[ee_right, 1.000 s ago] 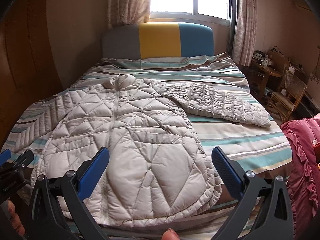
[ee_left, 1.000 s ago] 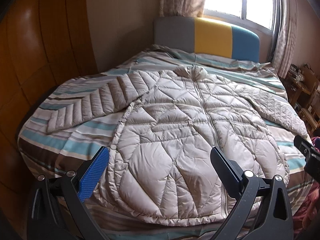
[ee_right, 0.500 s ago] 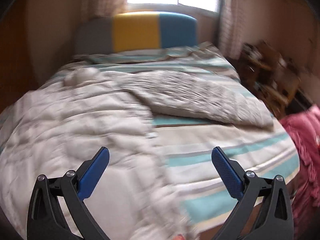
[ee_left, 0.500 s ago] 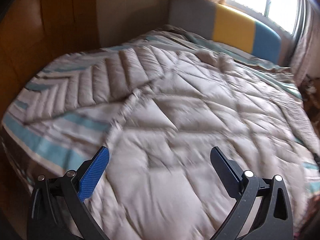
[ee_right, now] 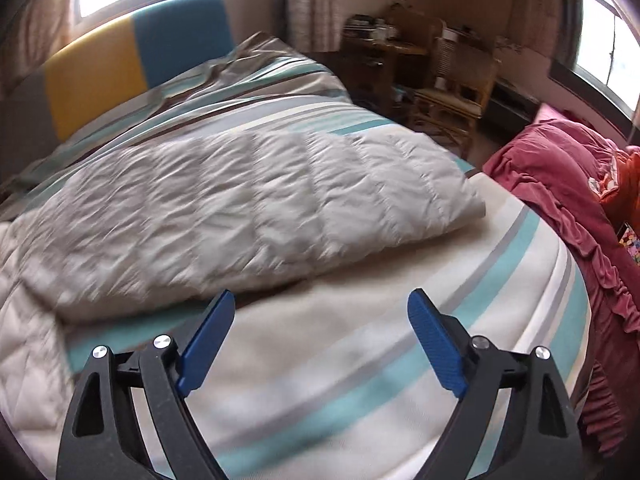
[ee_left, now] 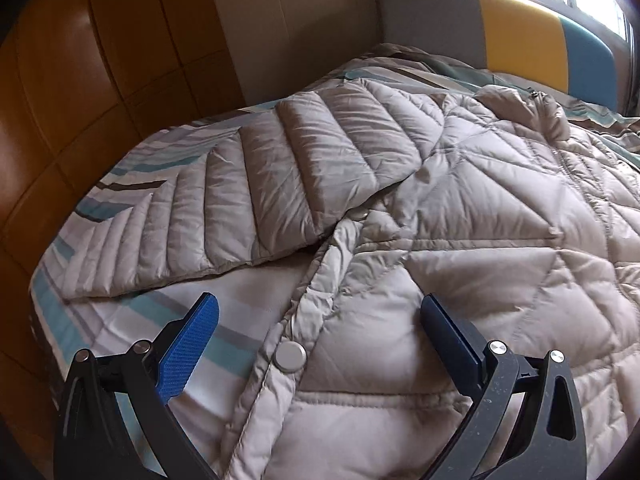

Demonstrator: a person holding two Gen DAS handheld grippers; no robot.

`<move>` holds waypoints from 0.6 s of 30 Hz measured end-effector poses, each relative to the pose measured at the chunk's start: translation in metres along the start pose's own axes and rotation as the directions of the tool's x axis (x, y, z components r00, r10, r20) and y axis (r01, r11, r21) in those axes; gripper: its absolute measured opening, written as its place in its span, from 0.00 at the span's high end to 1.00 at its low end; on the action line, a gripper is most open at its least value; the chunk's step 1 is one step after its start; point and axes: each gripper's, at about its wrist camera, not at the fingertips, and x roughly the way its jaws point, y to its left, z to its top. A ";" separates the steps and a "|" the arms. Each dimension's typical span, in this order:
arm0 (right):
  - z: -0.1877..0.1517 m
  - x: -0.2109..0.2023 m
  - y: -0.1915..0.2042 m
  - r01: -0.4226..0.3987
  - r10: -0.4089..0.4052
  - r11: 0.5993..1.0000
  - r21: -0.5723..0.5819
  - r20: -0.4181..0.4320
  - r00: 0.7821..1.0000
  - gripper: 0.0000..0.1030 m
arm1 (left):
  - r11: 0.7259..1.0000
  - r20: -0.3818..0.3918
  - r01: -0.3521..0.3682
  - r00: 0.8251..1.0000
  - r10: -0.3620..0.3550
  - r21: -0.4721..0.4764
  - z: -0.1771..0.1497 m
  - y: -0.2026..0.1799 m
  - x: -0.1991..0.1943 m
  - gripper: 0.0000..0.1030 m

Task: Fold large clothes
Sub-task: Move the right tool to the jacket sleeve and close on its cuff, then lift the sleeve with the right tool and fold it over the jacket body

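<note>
A large beige quilted puffer jacket (ee_left: 460, 240) lies flat, front up, on a striped bed (ee_left: 224, 320). Its left sleeve (ee_left: 248, 200) stretches out toward the wooden wall. My left gripper (ee_left: 320, 320) is open and empty, low over the jacket's side seam with its snap button (ee_left: 291, 356), just below the armpit. In the right wrist view the other sleeve (ee_right: 256, 200) lies across the bed toward the right edge. My right gripper (ee_right: 320, 320) is open and empty, over bare striped sheet (ee_right: 360, 380) just in front of that sleeve.
A brown padded wall panel (ee_left: 80, 100) runs along the bed's left side. The grey, yellow and blue headboard (ee_left: 520, 40) is at the far end. A pink ruffled blanket (ee_right: 580, 220) and wicker furniture (ee_right: 452, 80) stand off the bed's right side.
Both grippers have moved forward and down from the foot of the bed, the left swinging toward the left sleeve and side seam, the right toward the right sleeve. Both stayed open.
</note>
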 end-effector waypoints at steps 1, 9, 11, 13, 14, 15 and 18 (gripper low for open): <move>0.007 0.006 -0.003 0.009 -0.009 1.000 0.011 0.003 1.000 0.16 | 1.000 0.002 0.003 1.000 -0.003 0.002 -0.001 -0.001 0.001 0.03; 0.032 0.040 -0.019 0.028 -0.021 0.988 0.154 -0.051 0.998 0.16 | 0.998 -0.031 0.058 0.998 -0.058 0.001 -0.007 0.003 0.020 0.03; 0.033 0.051 -0.018 0.042 -0.033 0.988 0.146 -0.066 0.997 0.19 | 0.998 -0.033 0.057 0.998 -0.057 -0.001 -0.007 0.004 0.022 0.03; 0.033 0.053 -0.019 0.044 -0.036 0.986 0.161 -0.051 0.998 0.22 | 0.999 -0.028 0.026 0.999 -0.025 0.023 -0.008 -0.002 0.020 0.03; 0.033 0.056 -0.016 0.048 -0.041 0.986 0.162 -0.047 0.998 0.25 | 0.999 -0.025 0.016 1.000 -0.015 0.032 -0.009 -0.003 0.019 0.03; 0.034 0.058 -0.013 0.050 -0.043 0.986 0.159 -0.043 0.998 0.27 | 0.999 -0.024 0.006 1.000 -0.005 0.042 -0.009 -0.006 0.019 0.03; 0.038 0.056 -0.009 0.043 -0.041 0.987 0.157 -0.014 0.999 0.49 | 0.999 -0.035 0.009 0.999 -0.008 0.043 -0.007 -0.006 0.020 0.03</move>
